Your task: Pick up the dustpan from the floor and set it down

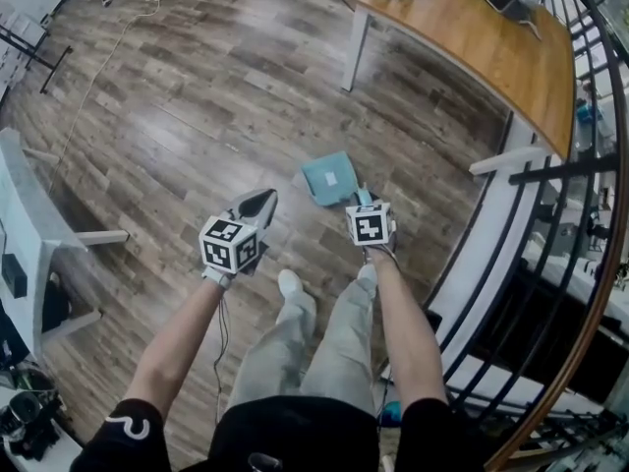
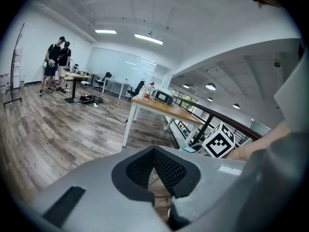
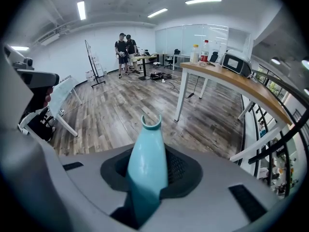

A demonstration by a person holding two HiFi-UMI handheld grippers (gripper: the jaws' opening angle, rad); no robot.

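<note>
Right gripper (image 1: 363,199) is clamped on the handle of the teal dustpan (image 1: 329,178), which sits low by the floor (image 1: 197,116), well short of the wooden table (image 1: 491,47). Left gripper (image 1: 259,203) is pinched closed on nothing, farther from that table.

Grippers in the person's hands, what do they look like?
Each is pale grey, the left gripper and the right gripper, with black meshed pads inside the jaws and a white cube of black square markers. A thin dark cable hangs from the left one. The person wears short black sleeves.
</note>
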